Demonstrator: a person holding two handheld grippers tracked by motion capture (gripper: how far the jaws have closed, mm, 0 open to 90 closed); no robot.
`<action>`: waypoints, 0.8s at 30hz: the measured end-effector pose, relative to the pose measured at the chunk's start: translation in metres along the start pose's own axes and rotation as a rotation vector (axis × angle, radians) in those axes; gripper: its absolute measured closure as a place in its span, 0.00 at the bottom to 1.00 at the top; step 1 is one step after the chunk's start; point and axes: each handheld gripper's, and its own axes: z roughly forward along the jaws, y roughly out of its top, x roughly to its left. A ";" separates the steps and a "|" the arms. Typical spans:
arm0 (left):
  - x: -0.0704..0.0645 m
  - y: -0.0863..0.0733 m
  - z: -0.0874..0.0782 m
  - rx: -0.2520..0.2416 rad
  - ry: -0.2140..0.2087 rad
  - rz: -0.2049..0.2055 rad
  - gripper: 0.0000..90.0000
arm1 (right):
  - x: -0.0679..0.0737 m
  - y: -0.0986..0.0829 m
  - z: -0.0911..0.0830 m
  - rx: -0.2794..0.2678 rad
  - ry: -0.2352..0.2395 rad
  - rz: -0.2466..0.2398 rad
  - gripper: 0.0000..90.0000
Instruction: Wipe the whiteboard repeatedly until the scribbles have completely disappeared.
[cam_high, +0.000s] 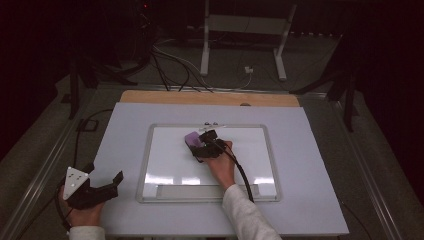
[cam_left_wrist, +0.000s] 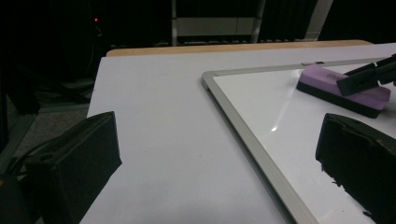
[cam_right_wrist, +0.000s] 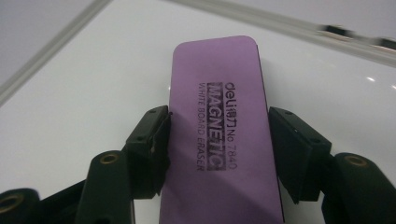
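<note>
A purple whiteboard eraser (cam_high: 192, 138) lies flat on the whiteboard (cam_high: 165, 170), toward its upper middle. My right gripper (cam_high: 204, 145) reaches over the board from the near side and is shut on the eraser. In the right gripper view the two black jaws press the long sides of the eraser (cam_right_wrist: 217, 116), whose printed top reads "MAGNETIC". My left gripper (cam_high: 106, 172) rests off the board at the table's near left, jaws wide apart with nothing between them. The left gripper view also shows the eraser (cam_left_wrist: 327, 84) with the right gripper (cam_left_wrist: 369, 77) on it.
The whiteboard has a silver frame (cam_left_wrist: 243, 126) and a marker ledge (cam_high: 200, 191) along its near edge. It lies on a white tabletop (cam_high: 310, 200) with a wooden strip (cam_high: 210, 98) at the back. Cables and a white stand (cam_high: 245, 30) lie on the floor beyond.
</note>
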 end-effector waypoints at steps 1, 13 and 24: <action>0.000 0.000 0.000 -0.001 0.000 -0.001 0.01 | 0.001 0.000 0.000 0.002 0.001 -0.007 0.46; 0.000 0.000 0.000 0.000 0.002 0.000 0.01 | -0.025 0.001 -0.007 -0.005 -0.116 0.097 0.46; 0.000 -0.001 0.000 0.003 -0.001 0.003 0.01 | 0.006 0.001 0.002 0.004 0.014 -0.016 0.46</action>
